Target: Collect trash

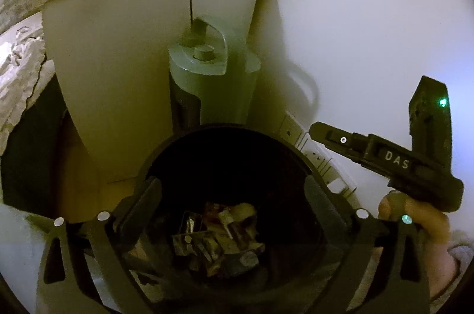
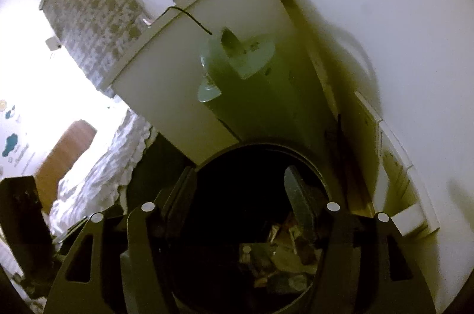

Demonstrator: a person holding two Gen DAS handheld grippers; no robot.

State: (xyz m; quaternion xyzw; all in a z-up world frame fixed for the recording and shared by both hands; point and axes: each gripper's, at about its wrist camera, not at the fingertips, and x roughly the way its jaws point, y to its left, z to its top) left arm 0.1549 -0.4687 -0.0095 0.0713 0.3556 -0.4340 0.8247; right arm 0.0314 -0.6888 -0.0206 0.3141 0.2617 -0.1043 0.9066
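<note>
Both tools are poised over the black trash bin (image 1: 225,166) so drops land inside. The left tool (image 1: 231,195) is released, empty. The right tool (image 2: 240,189) is likewise parted; crumpled wrappers (image 1: 219,237) are seen at the bottom.

The left hand-held gripper (image 1: 231,192), jaws wide and empty, hangs over a dark round bin (image 1: 166,154) of crumpled trash (image 1: 219,237), the right hand-held gripper (image 1: 323,133) just beside its rim.

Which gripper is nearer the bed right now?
Left. Both point into the bin. The left gripper is on the side towards the bed, and the right gripper is beyond it on the wall side.
</note>
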